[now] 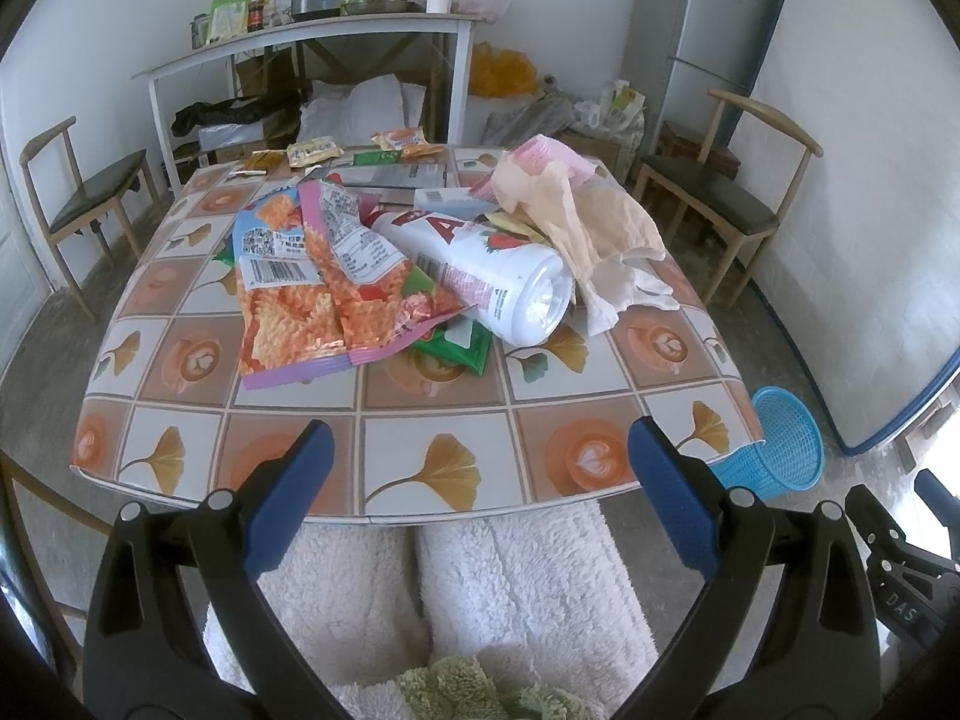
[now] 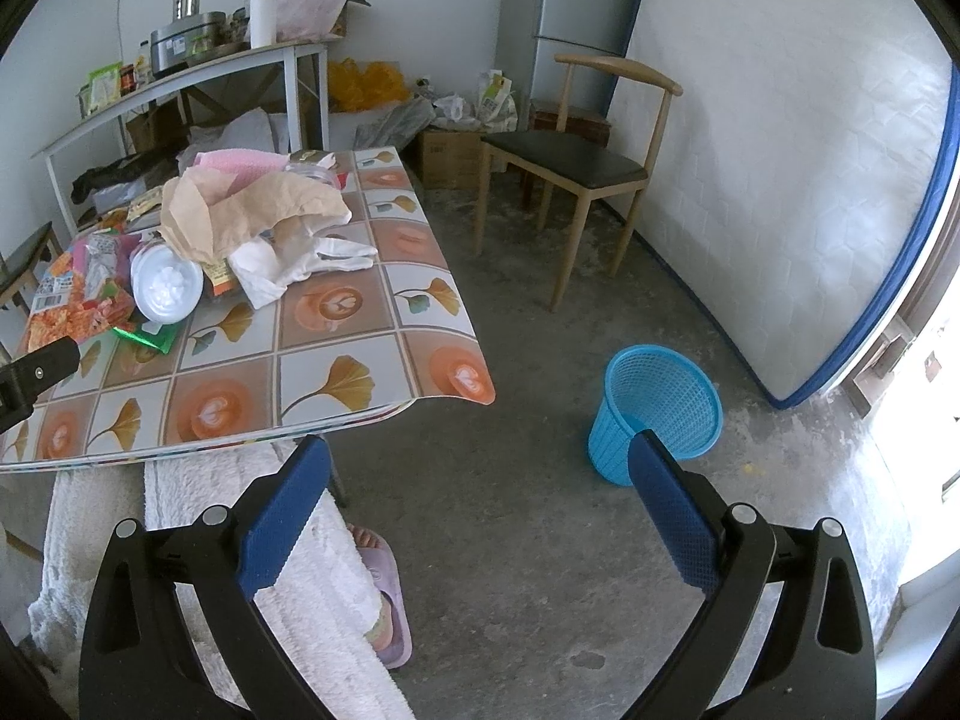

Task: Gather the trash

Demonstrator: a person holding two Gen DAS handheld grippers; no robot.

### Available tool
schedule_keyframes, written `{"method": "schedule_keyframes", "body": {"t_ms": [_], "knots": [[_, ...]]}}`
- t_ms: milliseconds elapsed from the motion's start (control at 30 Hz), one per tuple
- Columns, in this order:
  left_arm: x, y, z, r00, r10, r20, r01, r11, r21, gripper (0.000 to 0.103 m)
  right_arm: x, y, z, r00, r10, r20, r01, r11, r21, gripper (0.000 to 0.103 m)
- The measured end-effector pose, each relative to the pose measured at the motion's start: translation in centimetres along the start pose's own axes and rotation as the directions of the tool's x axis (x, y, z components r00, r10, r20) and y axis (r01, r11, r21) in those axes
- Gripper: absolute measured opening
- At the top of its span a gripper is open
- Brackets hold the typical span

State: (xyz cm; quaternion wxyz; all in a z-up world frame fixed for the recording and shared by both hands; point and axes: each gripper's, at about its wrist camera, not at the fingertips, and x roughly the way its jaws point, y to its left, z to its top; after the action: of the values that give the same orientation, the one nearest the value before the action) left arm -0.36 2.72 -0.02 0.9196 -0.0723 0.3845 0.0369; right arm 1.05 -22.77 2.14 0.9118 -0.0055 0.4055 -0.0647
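A pile of trash lies on the tiled-pattern table (image 1: 420,474): an orange snack bag (image 1: 312,294), a white bottle (image 1: 480,276) on its side, crumpled beige paper (image 1: 576,210) and a green wrapper (image 1: 462,348). My left gripper (image 1: 480,450) is open and empty over the table's near edge. My right gripper (image 2: 480,468) is open and empty above the floor, right of the table. The blue mesh bin (image 2: 657,411) stands on the floor just beyond its right finger; it also shows in the left wrist view (image 1: 780,444). The pile shows in the right wrist view (image 2: 240,240).
Wooden chairs stand to the left (image 1: 90,204) and right (image 1: 720,192) of the table. A mattress (image 2: 810,180) leans on the right wall. A cluttered shelf table (image 1: 300,42) is at the back. The person's white-robed legs (image 1: 450,588) are below the table edge.
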Motion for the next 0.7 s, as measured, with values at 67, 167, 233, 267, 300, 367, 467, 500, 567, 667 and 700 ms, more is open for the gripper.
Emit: {"method": "schedule_keyframes", "body": {"t_ms": [67, 167, 233, 267, 300, 367, 467, 500, 567, 667, 700], "knots": [[0.0, 0.2, 0.0, 1.0, 0.001, 0.0, -0.001, 1.0, -0.001, 0.094, 0.0, 0.0, 0.0, 1.0, 0.001, 0.0, -0.001, 1.0, 0.001, 0.097], [0.2, 1.0, -0.3, 1.0, 0.004, 0.002, -0.004, 1.0, -0.005, 0.094, 0.0, 0.3, 0.0, 1.0, 0.004, 0.0, -0.004, 1.0, 0.003, 0.097], [0.4, 1.4, -0.6, 1.0, 0.001, 0.006, -0.001, 1.0, -0.004, 0.094, 0.0, 0.6, 0.1, 1.0, 0.015, 0.006, -0.015, 1.0, 0.007, 0.097], [0.5, 1.6, -0.7, 1.0, -0.008, 0.01, 0.008, 1.0, -0.001, 0.094, 0.1, 0.8, 0.2, 1.0, 0.023, 0.011, -0.023, 1.0, 0.01, 0.097], [0.6, 1.8, -0.8, 1.0, -0.025, 0.013, 0.025, 1.0, 0.002, 0.094, 0.1, 0.9, 0.2, 0.999, 0.032, 0.016, -0.032, 0.999, 0.013, 0.097], [1.0, 2.0, -0.8, 0.998, -0.061, 0.018, 0.061, 0.998, 0.004, 0.094, 0.3, 1.3, 0.5, 0.998, 0.055, 0.029, -0.056, 0.998, 0.019, 0.097], [1.1, 2.8, -0.7, 0.992, -0.113, 0.058, 0.113, 0.994, -0.008, 0.094, 0.7, 2.1, 0.9, 0.994, 0.104, 0.043, -0.105, 0.994, 0.022, 0.097], [1.2, 3.0, -0.6, 0.99, -0.123, 0.074, 0.124, 0.992, -0.01, 0.094, 0.9, 2.3, 1.0, 0.992, 0.119, 0.046, -0.121, 0.992, 0.023, 0.097], [1.3, 3.4, -0.4, 0.985, -0.139, 0.105, 0.141, 0.99, -0.009, 0.094, 1.4, 2.9, 1.6, 0.986, 0.154, 0.056, -0.156, 0.987, 0.025, 0.097], [1.5, 4.4, 0.1, 0.977, -0.151, 0.152, 0.155, 0.988, -0.012, 0.094, 2.2, 4.0, 2.7, 0.973, 0.223, 0.068, -0.225, 0.974, 0.027, 0.096], [1.7, 4.8, 0.3, 0.974, -0.15, 0.167, 0.155, 0.988, -0.019, 0.094, 2.5, 4.6, 3.3, 0.966, 0.249, 0.069, -0.251, 0.968, 0.022, 0.093]]}}
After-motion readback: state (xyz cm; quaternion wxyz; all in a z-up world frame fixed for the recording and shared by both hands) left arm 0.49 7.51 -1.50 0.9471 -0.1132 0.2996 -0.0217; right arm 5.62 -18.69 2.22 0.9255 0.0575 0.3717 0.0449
